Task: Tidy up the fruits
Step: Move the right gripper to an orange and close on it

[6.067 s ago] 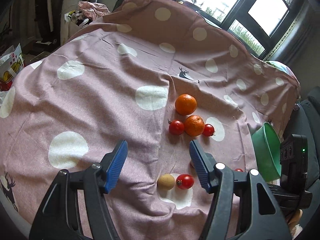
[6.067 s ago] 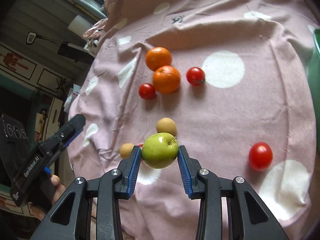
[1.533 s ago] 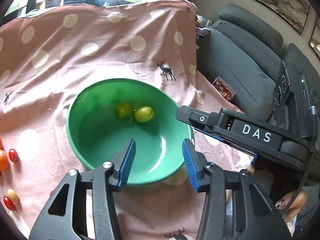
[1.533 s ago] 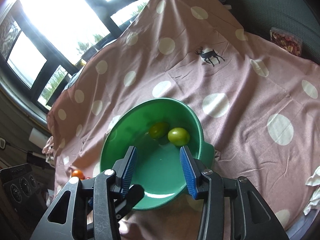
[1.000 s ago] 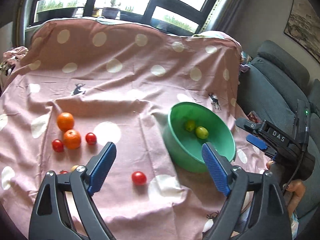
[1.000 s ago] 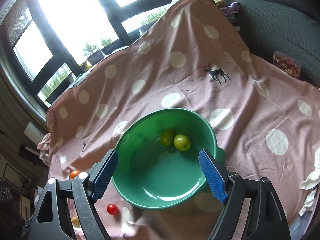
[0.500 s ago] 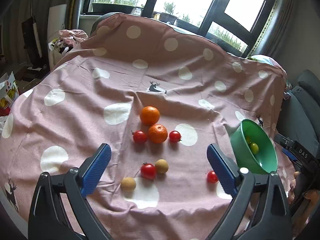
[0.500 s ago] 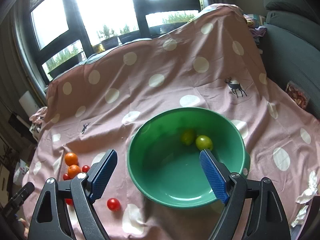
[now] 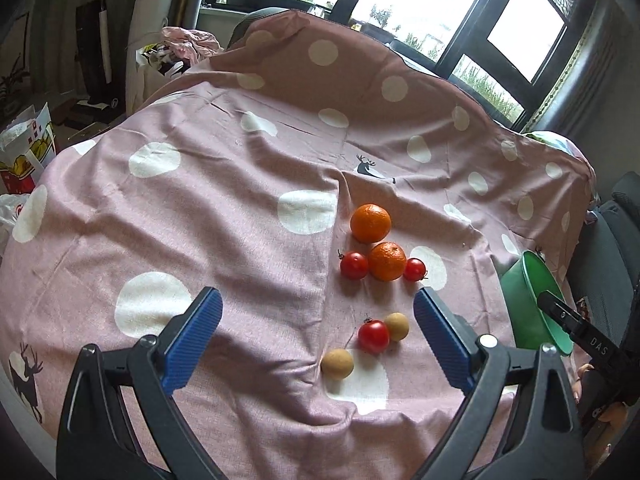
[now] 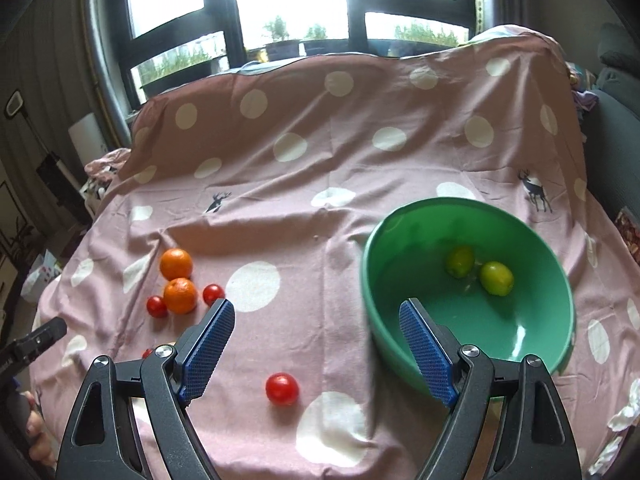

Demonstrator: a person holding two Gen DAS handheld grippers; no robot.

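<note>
A green bowl [image 10: 520, 332] sits on the pink dotted cloth and holds two green apples [image 10: 496, 278]; its rim shows at the right of the left wrist view [image 9: 532, 308]. Two oranges [image 9: 371, 223] with red tomatoes [image 9: 353, 265] beside them lie mid-cloth. Nearer lie a tomato [image 9: 373, 336] and two tan fruits [image 9: 337, 364]. A lone tomato [image 10: 282, 388] lies left of the bowl. My left gripper [image 9: 316, 340] is open and empty above the near fruits. My right gripper [image 10: 316, 352] is open and empty, between the lone tomato and the bowl.
The cloth [image 9: 200, 208] drapes over a raised back under the windows. A grey sofa [image 10: 616, 120] stands to the right. Bags and clutter [image 9: 24, 156] lie on the floor at the left. The right gripper's body [image 9: 580, 336] shows by the bowl.
Both grippers have swung left, away from the bowl toward the loose fruit. The left gripper has moved closer to the oranges and tomatoes. Both stay open.
</note>
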